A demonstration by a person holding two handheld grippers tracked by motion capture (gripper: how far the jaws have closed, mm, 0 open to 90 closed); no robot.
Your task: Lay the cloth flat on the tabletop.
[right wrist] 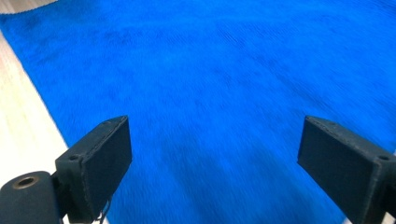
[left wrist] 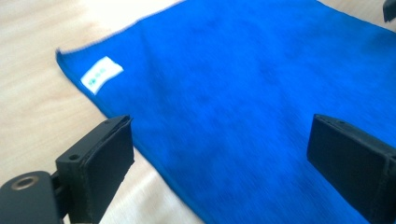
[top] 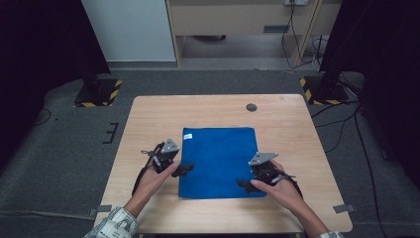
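A blue cloth (top: 218,158) lies flat in the middle of the wooden table (top: 292,129), with a small white label (top: 187,136) at its far left corner. My left gripper (top: 185,168) hovers at the cloth's left edge, open, nothing between its jaws. In the left gripper view the cloth (left wrist: 243,84) and its label (left wrist: 101,73) lie below the gripper (left wrist: 219,140), whose jaws stand wide apart. My right gripper (top: 242,184) sits over the cloth's near right corner, also open. The right gripper view has blue cloth (right wrist: 210,70) under the spread jaws of the gripper (right wrist: 212,140).
A dark round cable hole (top: 251,107) is set in the table's far side. Two stand bases with yellow-black stripes (top: 99,91) (top: 324,89) rest on the carpet beyond the table. Cables (top: 346,124) run over the floor at right.
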